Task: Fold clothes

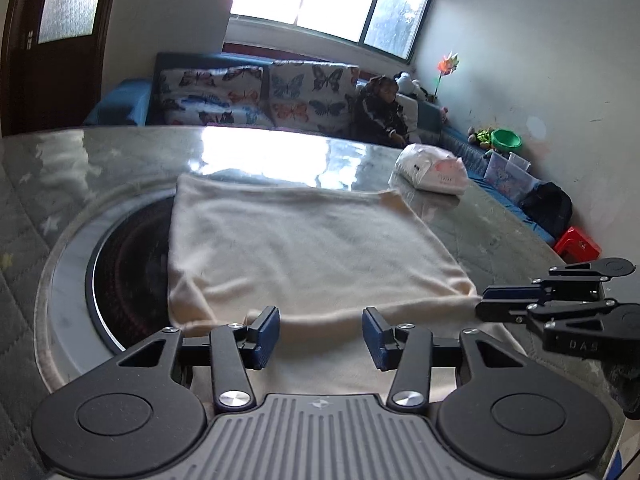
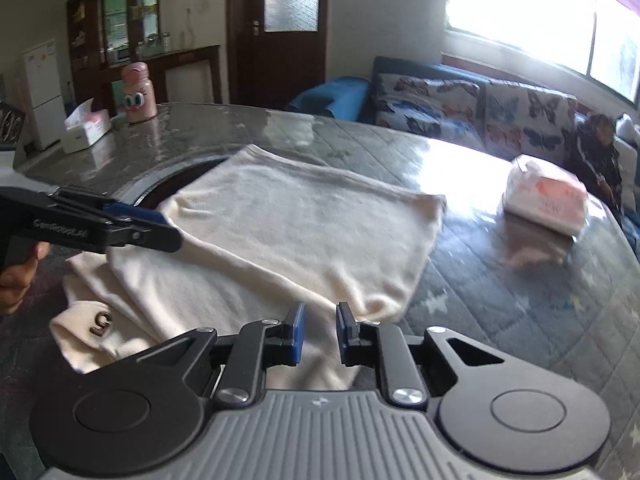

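garment [image 1: 304,248]: near edge hidden under the left gripper [image 1: 320,334] body; left-wrist view blurred
round inset [image 1: 132,280]: right part covered by the garment
right gripper [image 1: 492,304]: in the left-wrist view cut off by the right edge, side-on, fingertip gap unreadable
hand [image 2: 18,280]: cut off by left edge, right-wrist view
wrapped pack [image 2: 546,200]: print blurred, unreadable
person on sofa [image 1: 380,112]: small, blurred

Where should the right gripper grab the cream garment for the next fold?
Probably the near right corner of the cream garment, approached low from the near table edge. That hem lies flat and free just ahead of the open right gripper, while the left gripper, also open, sits at the same near edge.
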